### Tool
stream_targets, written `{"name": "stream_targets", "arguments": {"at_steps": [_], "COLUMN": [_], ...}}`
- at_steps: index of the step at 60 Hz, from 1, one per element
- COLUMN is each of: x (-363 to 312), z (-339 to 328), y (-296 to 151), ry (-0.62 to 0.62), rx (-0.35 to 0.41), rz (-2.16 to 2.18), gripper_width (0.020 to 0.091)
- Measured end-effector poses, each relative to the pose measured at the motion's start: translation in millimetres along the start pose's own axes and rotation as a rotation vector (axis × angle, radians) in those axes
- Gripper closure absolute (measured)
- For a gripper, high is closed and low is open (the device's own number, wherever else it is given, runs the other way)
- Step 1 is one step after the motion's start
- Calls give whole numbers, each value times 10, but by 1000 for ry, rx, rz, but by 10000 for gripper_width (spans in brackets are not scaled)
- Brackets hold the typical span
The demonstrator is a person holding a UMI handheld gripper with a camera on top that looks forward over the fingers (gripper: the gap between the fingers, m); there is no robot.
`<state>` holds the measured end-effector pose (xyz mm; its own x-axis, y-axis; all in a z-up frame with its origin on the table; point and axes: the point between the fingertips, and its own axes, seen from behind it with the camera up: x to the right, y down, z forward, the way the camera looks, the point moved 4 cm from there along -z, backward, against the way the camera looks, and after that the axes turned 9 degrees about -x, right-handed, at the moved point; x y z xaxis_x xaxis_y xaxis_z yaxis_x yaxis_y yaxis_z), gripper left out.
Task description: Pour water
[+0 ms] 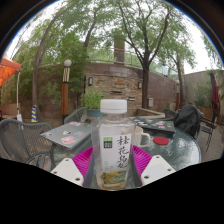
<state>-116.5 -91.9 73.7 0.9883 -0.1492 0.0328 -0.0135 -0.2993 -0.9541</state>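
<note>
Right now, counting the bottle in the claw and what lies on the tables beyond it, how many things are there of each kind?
Bottle, with both fingers of the claw pressed on it: 1
Cup: 1
Flat red things (I cannot tell what they are), one just beyond the cup and one on the other table: 2
Total: 4

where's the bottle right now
In the gripper view the bottle stands upright between the gripper's two pink-padded fingers, over a glass-topped table. A white cup sits just beyond it, to its right.
</note>
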Motion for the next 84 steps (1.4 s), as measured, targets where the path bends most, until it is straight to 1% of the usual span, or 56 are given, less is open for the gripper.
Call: {"name": "stream_targets", "arguments": {"at_steps": [1, 2, 4, 6, 8, 9, 12, 18, 20, 22, 23, 30, 33, 34, 38, 42, 44, 45, 47, 49, 50, 51, 54, 55, 56, 57, 59, 64, 68, 75, 76, 81, 83, 84], "x": [0, -7, -56, -78, -121, -154, -295, -513, -570, -721, -591, -592, -579, -611, -494, -459, -402, -419, -339, -272, -226, -237, -148, -163, -136, -53, 28, 123, 208, 313, 237, 211, 181, 320], "z": [6, 7, -36, 9, 23, 37, 11, 146, 213, 319, 397, 558, 660, 700, 797, 811, 795, 729, 706, 665, 632, 762, 550, 679, 657, 575, 557, 528, 430, 107, 196, -158, -289, -505], "y": [-2, -11, -44, -42, -50, -55, -114, -375, -477, -569, -561, -983, -1061, -984, -1026, -1102, -1107, -1263, -1188, -1214, -1402, -1350, -1466, -1411, -1423, -1505, -1493, -1396, -1326, -1259, -1271, -1345, -1431, -1367], "ry": [-4, -10, -16, -27, -39, -49, -89, -176, -212, -251, -295, -520, -601, -633, -774, -871, -908, -914, -963, -987, -979, -991, -1035, -1050, -1061, -1056, -1056, -1027, -1027, -1034, -1041, -1078, -1096, -1114], "rx": [-1, 1, -2, 4, 1, -4, -16, 17, 11, 3, -4, -58, -96, -99, -164, -247, -263, -279, -257, -248, -268, -257, -264, -256, -256, -265, -251, -255, -254, -270, -274, -298, -289, -275], "rz": [-7, -15, -32, -56, -72, -78, -78, -48, 9, 87, 143, 639, 876, 929, 1229, 1492, 1597, 1671, 1687, 1743, 1824, 1832, 1944, 1953, 1986, 2051, 2075, 2129, 2165, 2137, 2120, 1970, 1885, 1832], "gripper_width": [511, 538, 546, 584, 590, 618, 620, 626, 626, 626, 625, 626, 627, 627, 627, 630, 629, 629, 630, 630, 629, 629, 627, 627, 627, 628, 629, 628, 628, 627, 626, 627, 627, 627]}}
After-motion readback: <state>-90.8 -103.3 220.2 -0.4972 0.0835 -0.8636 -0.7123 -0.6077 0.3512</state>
